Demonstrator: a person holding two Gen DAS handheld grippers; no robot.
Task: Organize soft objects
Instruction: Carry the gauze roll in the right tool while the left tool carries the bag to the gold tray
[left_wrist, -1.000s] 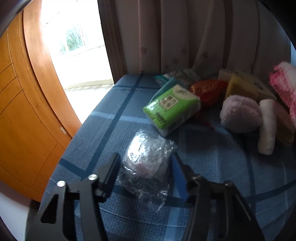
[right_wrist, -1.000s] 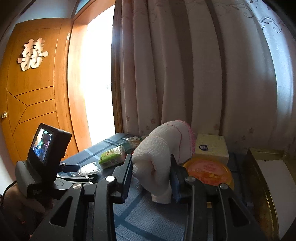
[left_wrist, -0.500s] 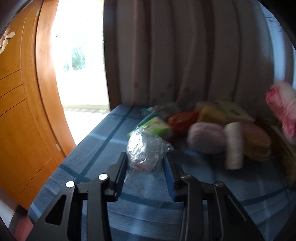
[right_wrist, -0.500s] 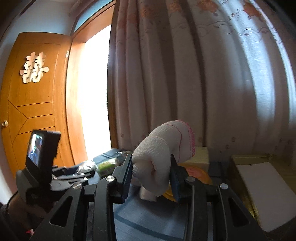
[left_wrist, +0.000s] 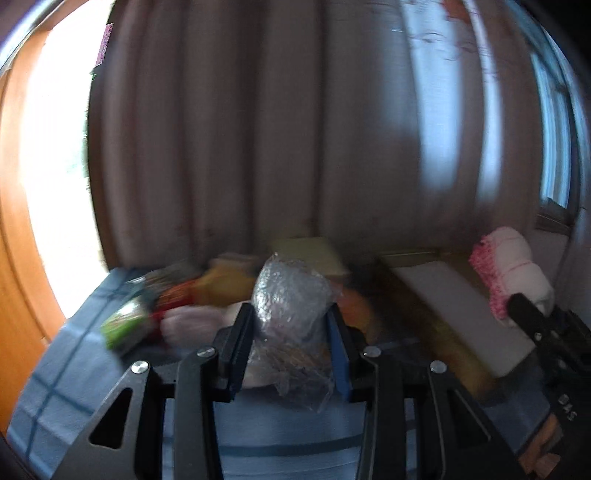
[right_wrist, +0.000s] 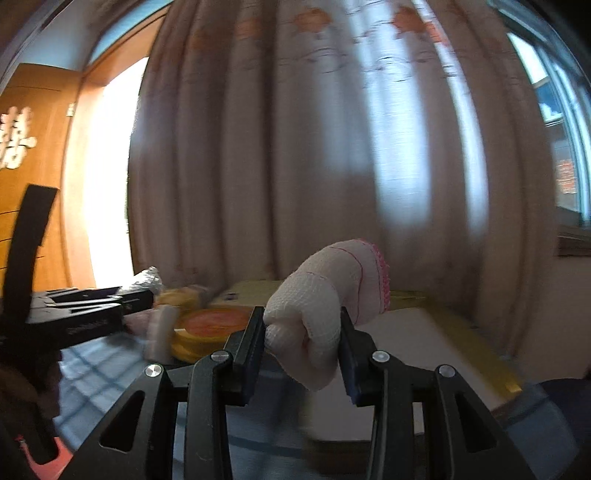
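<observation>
My left gripper (left_wrist: 291, 328) is shut on a crinkled clear plastic bundle (left_wrist: 291, 302) and holds it above the blue checked table (left_wrist: 66, 369). My right gripper (right_wrist: 301, 332) is shut on a rolled white cloth with a pink fringe (right_wrist: 328, 295); the cloth also shows at the far right of the left wrist view (left_wrist: 513, 269). Both are held near a gold-rimmed box with a white inside (left_wrist: 458, 314), which the right wrist view shows just beyond the cloth (right_wrist: 424, 339). The left gripper appears at the left of the right wrist view (right_wrist: 136, 293).
Blurred soft items lie at the table's back: a green tissue pack (left_wrist: 122, 325), a pale pink fluffy thing (left_wrist: 192, 325), a yellow pack (left_wrist: 229, 284), an orange round lid (right_wrist: 214, 321). A curtain (left_wrist: 295, 129) hangs behind. A wooden door (right_wrist: 29, 147) stands at the left.
My left gripper has lifted the plastic bundle off the table and swung right toward the box. My right gripper has carried the cloth roll right, over the box.
</observation>
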